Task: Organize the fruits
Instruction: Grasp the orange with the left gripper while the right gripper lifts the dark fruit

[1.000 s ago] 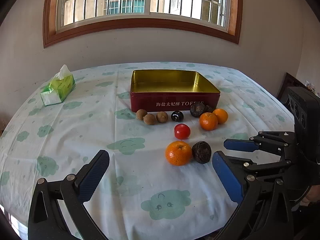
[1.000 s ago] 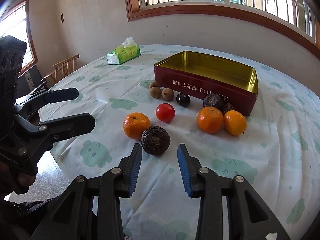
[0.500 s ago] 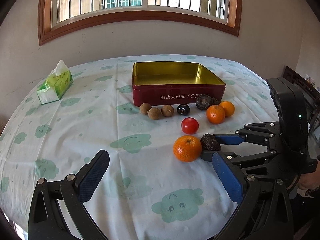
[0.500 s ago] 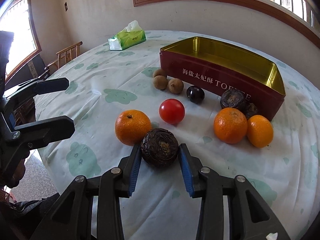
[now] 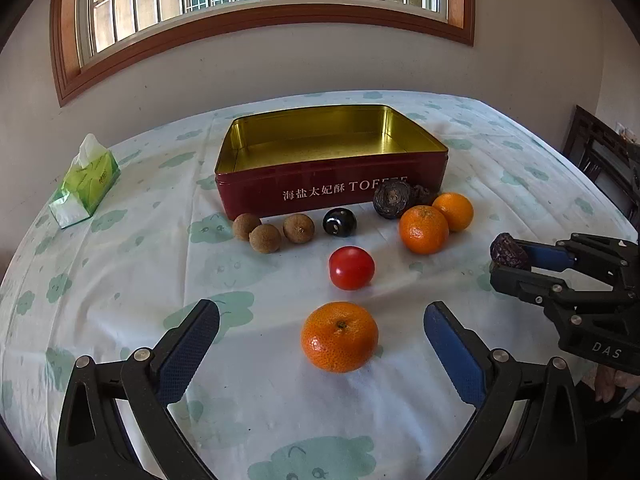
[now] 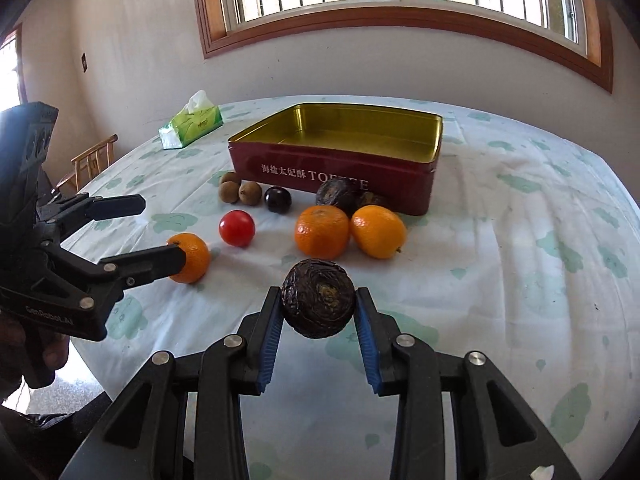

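- Between the blue pads of the right gripper (image 6: 318, 307) a dark wrinkled fruit (image 6: 318, 298) is gripped and held clear of the surface (image 6: 500, 240); its jaws are closing on it.
- Wide apart are the jaws of the left gripper (image 5: 320, 334), released, with nothing pressed; a lone orange (image 5: 339, 336) is framed between them, resting on the cloth.
- Just beyond that orange a red tomato (image 5: 351, 268) is seen.
- Against the front wall of the red tin (image 5: 332, 192), its gold inside bare, three small brown fruits (image 5: 265, 238) and a glossy dark plum (image 5: 339, 222) are lined up.
- Two more oranges (image 5: 424, 229) are found touching each other near the tin's right corner, another dark wrinkled fruit (image 5: 391, 200) tucked behind them.
- A green tissue pack (image 5: 86, 184) is placed well apart at the far left.
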`<state>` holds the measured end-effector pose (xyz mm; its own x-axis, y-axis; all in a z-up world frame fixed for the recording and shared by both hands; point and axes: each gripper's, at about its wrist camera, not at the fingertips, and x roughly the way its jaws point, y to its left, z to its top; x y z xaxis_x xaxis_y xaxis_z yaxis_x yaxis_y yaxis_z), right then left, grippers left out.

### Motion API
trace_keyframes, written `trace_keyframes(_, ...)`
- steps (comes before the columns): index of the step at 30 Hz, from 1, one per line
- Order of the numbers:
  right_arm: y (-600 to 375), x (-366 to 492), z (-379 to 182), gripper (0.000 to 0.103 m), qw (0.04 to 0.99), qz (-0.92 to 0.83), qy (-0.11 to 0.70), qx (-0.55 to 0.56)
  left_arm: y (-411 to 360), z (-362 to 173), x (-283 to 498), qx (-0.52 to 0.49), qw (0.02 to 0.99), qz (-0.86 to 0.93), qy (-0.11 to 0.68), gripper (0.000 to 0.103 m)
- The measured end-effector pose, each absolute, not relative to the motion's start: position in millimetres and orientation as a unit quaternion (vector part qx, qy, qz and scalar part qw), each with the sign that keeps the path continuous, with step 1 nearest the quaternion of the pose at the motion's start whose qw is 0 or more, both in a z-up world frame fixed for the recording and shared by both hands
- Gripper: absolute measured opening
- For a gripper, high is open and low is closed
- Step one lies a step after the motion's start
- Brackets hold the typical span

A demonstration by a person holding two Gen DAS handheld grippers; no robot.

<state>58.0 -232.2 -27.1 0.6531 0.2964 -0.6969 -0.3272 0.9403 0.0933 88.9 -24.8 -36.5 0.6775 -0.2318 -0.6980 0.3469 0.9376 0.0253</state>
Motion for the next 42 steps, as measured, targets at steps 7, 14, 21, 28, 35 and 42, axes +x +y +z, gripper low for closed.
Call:
trace_keyframes(7, -240.7, 61.7, -35.9, 0.033, 0.909, 0.160, 0.385, -0.001, -29.5, -61.7, 110.3, 0.076, 0.898, -0.136, 0.411, 0.071)
trace_keyframes(14, -237.2, 61.2, -42.2, 0.033, 0.906, 0.162, 0.390, -0.003, -28.5, -62.5, 107.3, 0.060, 0.907, -0.124, 0.398, 0.043)
trace_keyframes(21, -236.7, 60.9, -40.8, 0.033, 0.907, 0.160, 0.390, 0.000, -27.2, -60.2, 108.2, 0.051, 0.908, -0.108, 0.403, 0.043)
trace_keyframes(28, -234.7, 59.6, -35.6, 0.033, 0.909, 0.161, 0.384, 0.000, -26.9, -53.5, 109.6, 0.058, 0.910, -0.099, 0.398, 0.043)
trace_keyframes(35, -235.3, 63.2, -25.4, 0.033, 0.912, 0.160, 0.377, 0.000, -30.2, -40.6, 114.2, 0.061, 0.914, -0.100, 0.388, 0.043)
trace_keyframes(42, -234.3, 74.5, -15.1, 0.033, 0.915, 0.162, 0.370, -0.003, -36.3, -26.3, 124.8, 0.070, 0.918, -0.101, 0.378, 0.043)
